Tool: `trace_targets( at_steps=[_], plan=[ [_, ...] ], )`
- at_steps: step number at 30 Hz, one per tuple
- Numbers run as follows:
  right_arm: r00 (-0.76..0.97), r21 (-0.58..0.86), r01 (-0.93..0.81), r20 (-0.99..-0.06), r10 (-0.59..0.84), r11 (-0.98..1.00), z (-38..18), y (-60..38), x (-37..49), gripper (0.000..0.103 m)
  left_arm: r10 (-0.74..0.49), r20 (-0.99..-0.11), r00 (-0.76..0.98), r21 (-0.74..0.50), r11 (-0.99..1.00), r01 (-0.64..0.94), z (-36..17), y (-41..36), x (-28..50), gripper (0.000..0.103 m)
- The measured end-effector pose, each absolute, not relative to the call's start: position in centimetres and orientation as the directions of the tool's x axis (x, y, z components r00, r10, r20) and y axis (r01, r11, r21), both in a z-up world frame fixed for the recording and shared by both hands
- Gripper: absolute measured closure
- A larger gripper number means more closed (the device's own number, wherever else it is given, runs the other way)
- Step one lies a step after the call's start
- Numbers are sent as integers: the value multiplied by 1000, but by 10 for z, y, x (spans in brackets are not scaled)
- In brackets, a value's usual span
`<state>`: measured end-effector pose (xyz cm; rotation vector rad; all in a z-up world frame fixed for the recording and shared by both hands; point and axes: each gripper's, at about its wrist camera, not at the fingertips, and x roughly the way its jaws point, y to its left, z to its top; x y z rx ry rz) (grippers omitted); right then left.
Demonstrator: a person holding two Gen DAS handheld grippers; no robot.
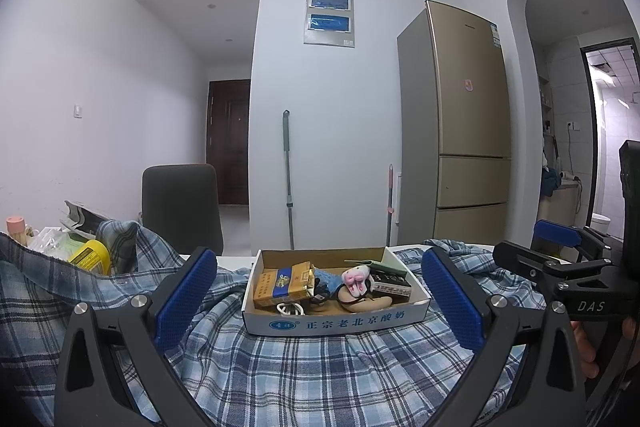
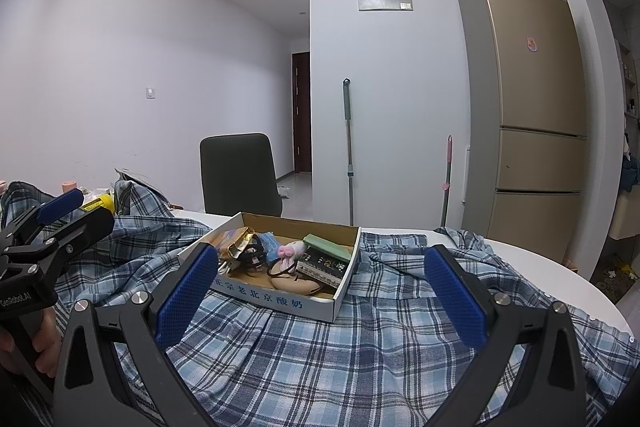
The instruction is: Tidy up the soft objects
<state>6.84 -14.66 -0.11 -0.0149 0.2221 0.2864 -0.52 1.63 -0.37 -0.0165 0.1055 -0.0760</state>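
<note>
A rumpled blue-and-white plaid cloth [image 2: 320, 343] fills the lower frame, draped over a white tabletop [image 2: 560, 267]. At centre, on the cloth, sits a shallow white cardboard box [image 2: 296, 301] holding a small pink plush toy [image 2: 291, 250]. The right tool [image 2: 320, 291] hangs above the cloth, blue pads spread wide, empty. The left tool [image 2: 60, 215] shows at left edge.

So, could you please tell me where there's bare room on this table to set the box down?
Bare white table shows only beyond the plaid shirt's right edge, toward the fridge, and in a thin strip behind the cardboard box near the chair. The far left is crowded with a yellow bottle and clutter. Both tools, left and right, hang open above the shirt.
</note>
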Motion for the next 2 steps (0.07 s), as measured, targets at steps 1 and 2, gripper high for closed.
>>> trace_targets(
  at_steps=[1, 2],
  plan=[
    [935, 17, -282, -219, 279, 959, -1, -147, 68, 0, -77, -104, 992, -20, 997, 75, -4, 16, -5, 0],
    [935, 17, -282, -220, 279, 959, -1, -147, 68, 0, -77, -104, 992, -20, 997, 75, -4, 16, -5, 0]
  ],
)
